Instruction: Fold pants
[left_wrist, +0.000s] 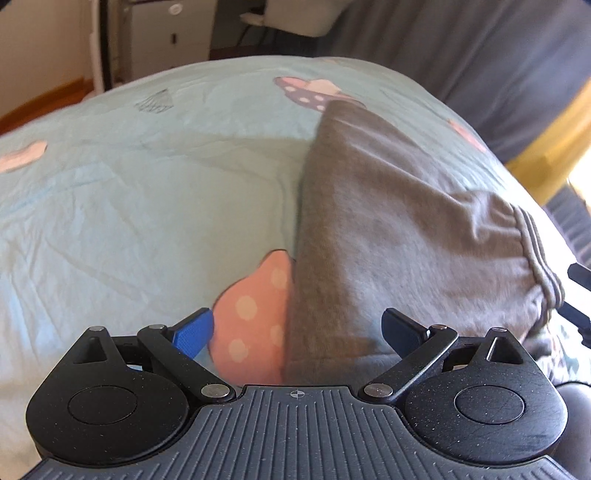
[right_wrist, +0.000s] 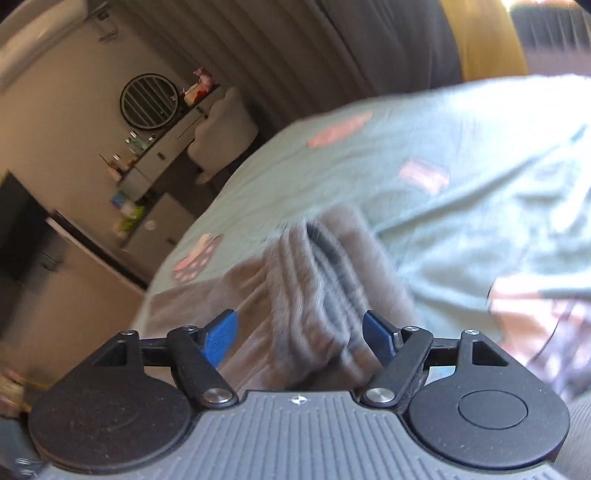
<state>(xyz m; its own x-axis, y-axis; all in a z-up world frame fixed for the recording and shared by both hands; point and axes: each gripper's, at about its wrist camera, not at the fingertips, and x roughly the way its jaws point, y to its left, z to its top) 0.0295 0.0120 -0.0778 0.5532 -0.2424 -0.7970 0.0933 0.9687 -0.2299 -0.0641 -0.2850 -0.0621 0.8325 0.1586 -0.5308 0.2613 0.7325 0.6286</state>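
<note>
Grey pants (left_wrist: 388, 229) lie on a pale green bedsheet (left_wrist: 129, 203), one leg stretching away to the far edge and the elastic waistband at the right (left_wrist: 539, 251). My left gripper (left_wrist: 299, 332) is open, its blue pads either side of the near edge of the pants. In the right wrist view the ribbed waistband of the pants (right_wrist: 314, 295) bunches between the open jaws of my right gripper (right_wrist: 299, 336). The view is blurred. Neither gripper holds cloth.
The sheet has pink spotted mushroom prints (left_wrist: 251, 321). Grey curtains (left_wrist: 480, 55) and a yellow strip (left_wrist: 554, 147) lie beyond the bed. A desk with clutter, a chair (right_wrist: 221, 125) and a round mirror (right_wrist: 147, 101) stand past the bed's left edge.
</note>
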